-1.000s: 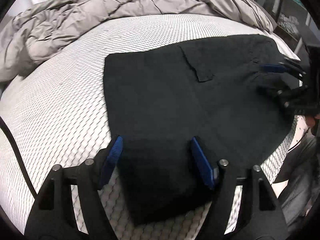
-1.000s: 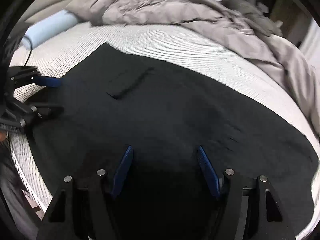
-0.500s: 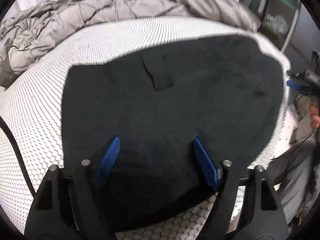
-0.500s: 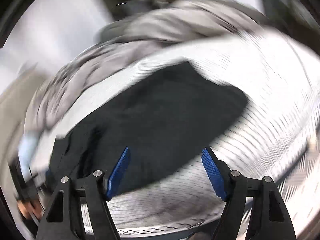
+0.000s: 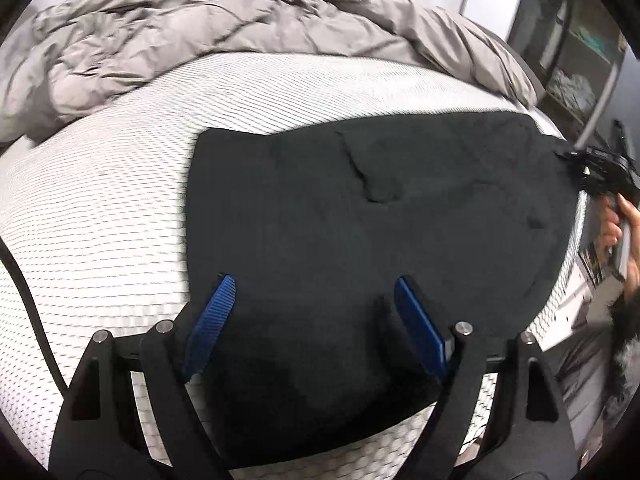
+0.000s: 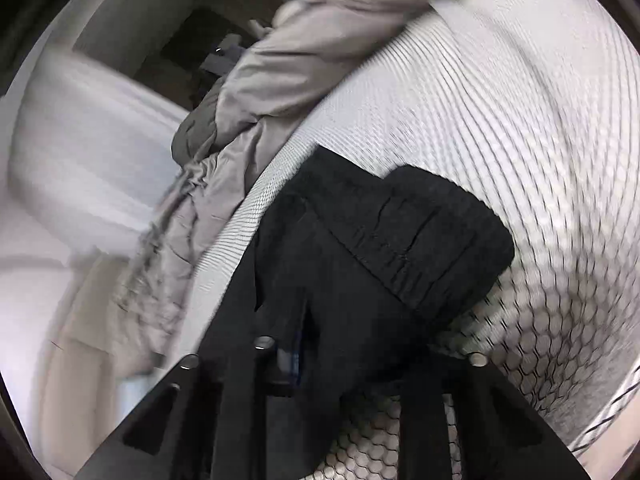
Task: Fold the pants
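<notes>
Black pants (image 5: 360,220) lie folded flat on the white mesh mattress (image 5: 100,220), back pocket up. My left gripper (image 5: 316,320) is open just above the near end of the pants, holding nothing. My right gripper shows in the left wrist view (image 5: 592,168) at the far right edge of the pants, in a hand. In the right wrist view the pants' elastic waistband (image 6: 420,232) fills the space between the jaws; cloth covers the fingers, so the right gripper (image 6: 360,360) looks shut on the waistband corner.
A crumpled grey duvet (image 5: 200,40) lies along the far side of the mattress and also shows in the right wrist view (image 6: 280,60). Dark shelving (image 5: 572,72) stands beyond the bed's right edge. A black cable (image 5: 24,300) runs at the left.
My right gripper left the middle of the pants, swung to the waistband end and closed on its corner. My left gripper stayed open over the near end.
</notes>
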`<control>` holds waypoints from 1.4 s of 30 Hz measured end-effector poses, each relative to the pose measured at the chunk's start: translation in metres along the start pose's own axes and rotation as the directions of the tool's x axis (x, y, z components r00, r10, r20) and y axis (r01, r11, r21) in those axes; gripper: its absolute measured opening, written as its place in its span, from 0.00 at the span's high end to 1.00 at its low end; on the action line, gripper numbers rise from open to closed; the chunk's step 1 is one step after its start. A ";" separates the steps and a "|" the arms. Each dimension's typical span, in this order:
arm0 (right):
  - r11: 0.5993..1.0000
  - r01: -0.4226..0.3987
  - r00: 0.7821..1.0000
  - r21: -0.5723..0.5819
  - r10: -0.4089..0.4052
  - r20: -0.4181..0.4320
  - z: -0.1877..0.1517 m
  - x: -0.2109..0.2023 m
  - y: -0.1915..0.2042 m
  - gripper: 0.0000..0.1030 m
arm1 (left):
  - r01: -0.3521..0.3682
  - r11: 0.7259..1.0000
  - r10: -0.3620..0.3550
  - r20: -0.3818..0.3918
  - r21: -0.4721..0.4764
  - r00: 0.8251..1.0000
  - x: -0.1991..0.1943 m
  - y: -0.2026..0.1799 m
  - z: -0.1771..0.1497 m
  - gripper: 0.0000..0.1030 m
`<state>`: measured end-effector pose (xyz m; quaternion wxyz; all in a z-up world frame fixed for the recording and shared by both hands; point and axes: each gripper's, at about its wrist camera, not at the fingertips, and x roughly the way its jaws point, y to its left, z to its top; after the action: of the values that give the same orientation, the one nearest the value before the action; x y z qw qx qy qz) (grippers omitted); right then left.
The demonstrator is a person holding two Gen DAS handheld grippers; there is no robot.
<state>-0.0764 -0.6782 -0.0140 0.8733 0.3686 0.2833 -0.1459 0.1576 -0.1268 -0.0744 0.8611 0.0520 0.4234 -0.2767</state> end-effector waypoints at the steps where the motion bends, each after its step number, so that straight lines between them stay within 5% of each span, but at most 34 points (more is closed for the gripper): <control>1: 0.997 0.006 0.999 -0.082 -0.003 0.034 -0.002 -0.007 0.026 0.82 | -0.007 1.000 0.007 0.009 -0.018 1.000 -0.003 0.008 0.002 0.21; 5: 0.940 -0.068 0.995 -0.334 0.087 0.042 -0.026 -0.026 0.126 0.83 | -0.047 0.994 0.050 0.033 -0.102 0.998 -0.010 0.044 0.009 0.21; 7: 0.875 -0.143 0.988 -0.462 0.156 -0.010 -0.054 -0.023 0.184 0.83 | -0.057 0.988 0.063 0.038 -0.142 0.997 -0.013 0.063 0.010 0.21; 9: 0.764 -0.256 0.966 -0.593 0.229 -0.122 -0.094 -0.009 0.245 0.79 | -0.065 0.982 0.075 0.046 -0.179 0.996 -0.017 0.080 0.011 0.21; 10: 0.673 -0.332 0.943 -0.661 0.241 -0.229 -0.125 0.002 0.278 0.75 | -0.071 0.977 0.082 0.048 -0.199 0.995 -0.019 0.088 0.010 0.21; 12: 0.517 -0.464 0.884 -0.719 0.213 -0.417 -0.180 0.016 0.313 0.34 | -0.081 0.967 0.095 0.046 -0.242 0.994 -0.021 0.105 0.007 0.22; 13: 0.441 -0.508 0.858 -0.740 0.184 -0.479 -0.203 0.020 0.321 0.31 | -0.091 0.961 0.106 0.040 -0.263 0.994 -0.022 0.111 0.007 0.24; 14: 0.352 -0.520 0.851 -0.778 0.139 -0.506 -0.228 0.022 0.326 0.31 | -0.111 0.951 0.125 0.030 -0.288 0.992 -0.022 0.119 0.007 0.24; 16: 0.269 -0.496 0.866 -0.826 0.087 -0.492 -0.249 0.015 0.320 0.31 | -0.115 0.934 0.129 0.018 -0.339 0.992 -0.022 0.131 0.006 0.24; 18: 0.286 -0.493 0.868 -0.821 0.101 -0.486 -0.242 0.006 0.306 0.31 | -0.113 0.924 0.127 0.015 -0.365 0.992 -0.023 0.138 0.007 0.24; 21: 0.385 -0.431 0.900 -0.816 0.115 -0.421 -0.211 0.001 0.278 0.29 | -0.041 0.925 0.068 0.058 -0.378 0.996 -0.029 0.133 0.012 0.25; 25: 0.574 -0.281 0.950 -0.770 0.053 -0.307 -0.171 0.015 0.221 0.28 | 0.075 0.968 -0.063 0.058 -0.238 0.996 -0.019 0.089 0.018 0.24; 27: 0.657 -0.211 0.953 -0.724 -0.026 -0.301 -0.158 0.038 0.193 0.28 | 0.065 0.988 -0.066 -0.008 -0.142 0.998 -0.003 0.062 0.017 0.24; 29: 0.691 -0.178 0.934 -0.701 -0.106 -0.341 -0.158 0.057 0.169 0.28 | 0.002 0.999 -0.007 -0.095 -0.051 0.995 0.016 0.048 0.008 0.24; 31: 0.711 -0.202 0.916 -0.673 -0.107 -0.387 -0.157 0.057 0.150 0.28 | -0.010 1.000 0.009 -0.097 -0.011 0.995 0.016 0.046 0.002 0.18; 35: 0.765 -0.315 0.880 -0.562 0.013 -0.475 -0.144 0.047 0.129 0.28 | 0.005 0.998 -0.011 -0.093 -0.066 0.996 0.008 0.065 0.004 0.17; 38: 0.834 -0.406 0.822 -0.373 0.155 -0.549 -0.134 0.059 0.113 0.28 | -0.014 0.985 0.000 -0.082 -0.174 0.997 0.010 0.090 0.007 0.17; 40: 0.879 -0.392 0.805 -0.271 0.185 -0.565 -0.132 0.076 0.104 0.38 | 0.008 0.967 -0.037 -0.106 -0.255 0.994 0.018 0.105 0.004 0.18; 41: 0.887 -0.391 0.797 -0.247 0.191 -0.574 -0.136 0.082 0.107 0.60 | 0.026 0.959 -0.057 -0.105 -0.281 0.993 0.021 0.109 0.003 0.19; 42: 0.892 -0.390 0.791 -0.229 0.197 -0.579 -0.136 0.086 0.108 0.65 | 0.040 0.957 -0.070 -0.096 -0.288 0.993 0.022 0.109 0.004 0.22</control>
<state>-0.0108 -0.5091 -0.0829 0.8189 0.2797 0.4768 0.1543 0.2279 -0.0458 -0.1039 0.8282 -0.0701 0.5047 -0.2334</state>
